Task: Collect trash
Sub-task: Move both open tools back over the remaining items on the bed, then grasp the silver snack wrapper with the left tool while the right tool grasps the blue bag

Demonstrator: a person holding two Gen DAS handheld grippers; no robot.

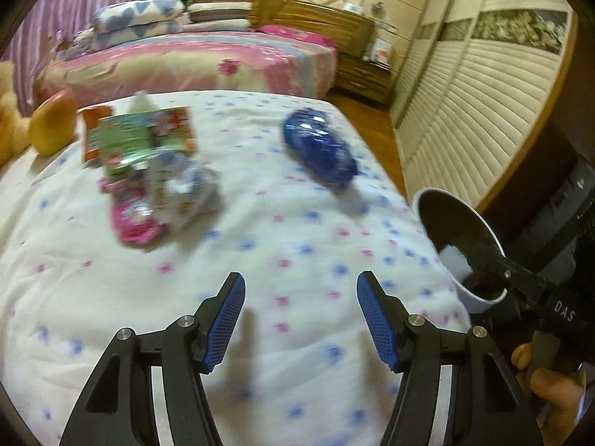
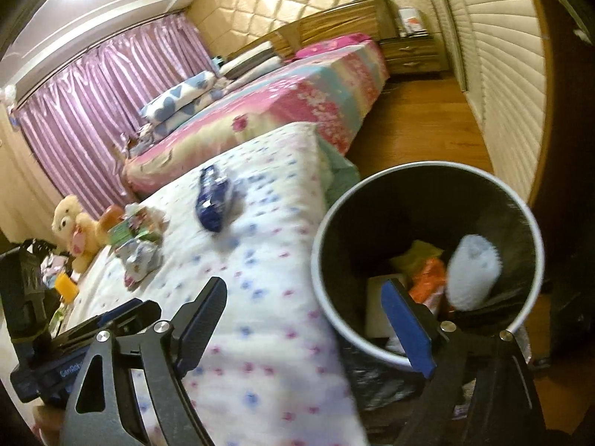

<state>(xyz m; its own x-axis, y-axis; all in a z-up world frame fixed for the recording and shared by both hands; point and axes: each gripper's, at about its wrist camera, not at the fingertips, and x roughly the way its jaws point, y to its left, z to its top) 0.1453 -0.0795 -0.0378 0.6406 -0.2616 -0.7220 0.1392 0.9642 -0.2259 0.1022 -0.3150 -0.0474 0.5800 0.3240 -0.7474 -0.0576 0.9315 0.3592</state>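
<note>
Left wrist view, item one: the left gripper (image 1: 301, 319) was recorded with jaws wide apart and nothing between them, held over the dotted white blanket (image 1: 260, 245). Ahead of the jaws and to their left, a heap of wrappers (image 1: 148, 171) was noted, green, pink and clear pieces overlapping; ahead and slightly to the right, a blue packet (image 1: 319, 148) was logged, lying alone and well apart from the heap. Item two: the right gripper (image 2: 305, 319) was likewise seen spread open and unloaded, its right finger reaching inside the rim of the trash bin (image 2: 520, 204), which stood just off the blanket's edge. Inside the bin a white wad (image 2: 472, 271), an orange wrapper (image 2: 431, 278) and a yellow scrap (image 2: 416, 256) were listed. Risks were judged as follows: the bin could be tipped if the finger inside its rim were dragged sideways; the soft blanket could be pinched along with a thin wrapper; from the overlapping heap, several pieces could be lifted at once and dropped short of the bin; the slick blue packet could slip from the pads. Motion blur was noted, so finer detail could not be told.
</note>
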